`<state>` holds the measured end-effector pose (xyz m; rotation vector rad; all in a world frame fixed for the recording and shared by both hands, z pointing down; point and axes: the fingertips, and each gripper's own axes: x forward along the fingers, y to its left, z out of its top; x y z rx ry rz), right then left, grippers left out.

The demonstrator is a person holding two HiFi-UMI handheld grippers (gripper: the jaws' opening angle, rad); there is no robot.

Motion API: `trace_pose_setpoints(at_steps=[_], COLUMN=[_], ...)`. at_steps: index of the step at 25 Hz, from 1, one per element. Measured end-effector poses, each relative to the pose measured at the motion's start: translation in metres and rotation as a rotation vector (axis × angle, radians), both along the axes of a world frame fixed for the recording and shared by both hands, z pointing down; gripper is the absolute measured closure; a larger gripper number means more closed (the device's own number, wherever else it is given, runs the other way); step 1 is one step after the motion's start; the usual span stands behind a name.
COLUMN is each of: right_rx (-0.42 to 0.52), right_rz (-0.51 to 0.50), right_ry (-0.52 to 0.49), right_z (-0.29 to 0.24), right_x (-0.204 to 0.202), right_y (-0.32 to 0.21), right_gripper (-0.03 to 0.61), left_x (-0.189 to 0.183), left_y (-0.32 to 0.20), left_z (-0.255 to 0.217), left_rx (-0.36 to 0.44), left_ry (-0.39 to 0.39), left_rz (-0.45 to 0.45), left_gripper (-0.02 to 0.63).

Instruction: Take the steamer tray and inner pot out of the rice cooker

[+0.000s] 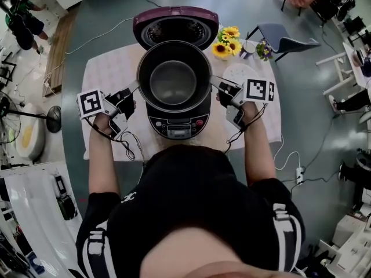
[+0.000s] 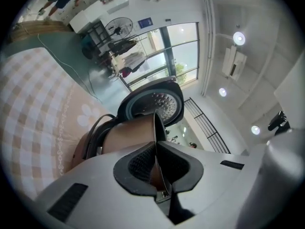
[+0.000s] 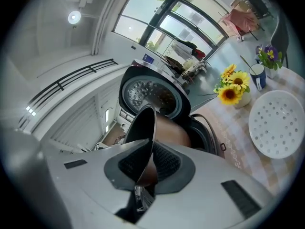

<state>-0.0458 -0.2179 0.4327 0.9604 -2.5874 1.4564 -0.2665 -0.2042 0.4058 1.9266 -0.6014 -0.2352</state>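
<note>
The dark inner pot point(image 1: 152, 62) hangs over the open rice cooker point(image 1: 178, 125), raised out of its well. My left gripper point(image 1: 138, 87) is shut on the pot's left rim and my right gripper point(image 1: 212, 81) is shut on its right rim. In the left gripper view the thin rim point(image 2: 157, 128) runs between the closed pads of the left gripper point(image 2: 155, 162), the coppery pot wall behind it. The right gripper point(image 3: 145, 165) pinches the rim likewise, pot point(image 3: 164, 130) ahead. The white perforated steamer tray point(image 3: 276, 123) lies on the table at the right point(image 1: 236, 72).
The cooker's lid point(image 1: 175, 28) stands open at the back. Sunflowers point(image 1: 227, 41) and a mug point(image 3: 257, 75) sit at the table's far right corner. A checked cloth point(image 1: 113, 68) covers the table. Gripper cables point(image 1: 130, 146) trail over the front edge.
</note>
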Motion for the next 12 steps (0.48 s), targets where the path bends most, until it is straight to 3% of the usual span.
trace_pose_setpoints(at_steps=[2,6,12], right_rx=[0.026,0.071,0.083], right_rz=[0.005,-0.065,-0.039], right_ry=[0.03,-0.186,-0.181], right_z=[-0.005,-0.042,-0.049], right_x=[0.006,-0.015,-0.001], right_y=[0.0,0.013,0.018], right_gripper=[0.555,0.555,0.554], left_x=[-0.001,0.001,0.01], left_y=[0.002,0.006,0.01], left_z=[-0.013,-0.033,-0.038], left_rx=[0.019,0.058,0.065], left_ry=[0.022,0.043,0.069], left_rz=[0.0,0.013,0.048], left_gripper=[0.603,0.603,0.601])
